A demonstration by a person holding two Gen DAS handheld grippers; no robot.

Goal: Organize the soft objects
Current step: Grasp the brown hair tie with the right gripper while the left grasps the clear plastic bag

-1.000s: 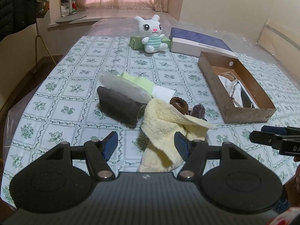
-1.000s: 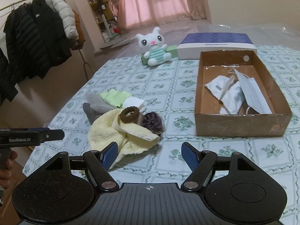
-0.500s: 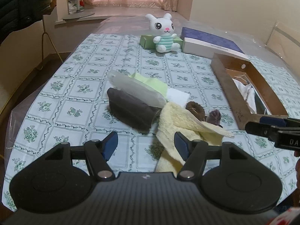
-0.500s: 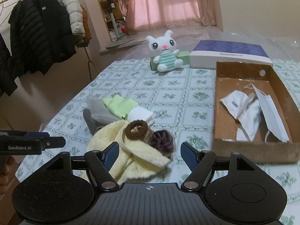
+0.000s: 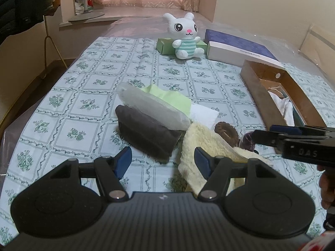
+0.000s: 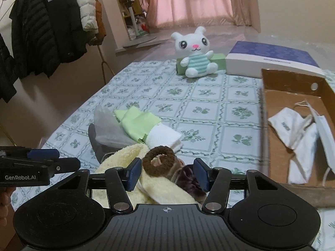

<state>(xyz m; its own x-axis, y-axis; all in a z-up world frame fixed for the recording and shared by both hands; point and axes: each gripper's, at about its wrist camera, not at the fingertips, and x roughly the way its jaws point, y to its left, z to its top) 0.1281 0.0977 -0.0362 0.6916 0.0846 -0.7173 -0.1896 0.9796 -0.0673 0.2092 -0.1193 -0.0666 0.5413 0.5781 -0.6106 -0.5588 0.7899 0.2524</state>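
A pile of soft things lies on the patterned tablecloth. It holds a yellow towel (image 5: 205, 144), a dark grey rolled cloth (image 5: 146, 133), a translucent pouch (image 5: 150, 108), a green cloth (image 5: 167, 96) and a white folded cloth (image 5: 203, 114). A brown scrunchie (image 6: 159, 161) and a purple scrunchie (image 6: 188, 179) rest on the towel. My right gripper (image 6: 167, 173) straddles both scrunchies, its jaws closing, and no pad visibly presses on them. My left gripper (image 5: 162, 163) stands open just short of the grey roll's near end, its right finger beside the towel.
A cardboard box (image 6: 293, 96) at the right holds white masks and a pouch (image 6: 293, 129). At the table's far end sit a plush bunny (image 5: 186, 35), a green box (image 5: 165, 46) and a blue-and-white box (image 5: 236, 48). Coats (image 6: 41, 31) hang on a rack at the left.
Both grippers have moved forward and lower toward the pile. The right gripper's jaws have narrowed and now flank the two scrunchies.
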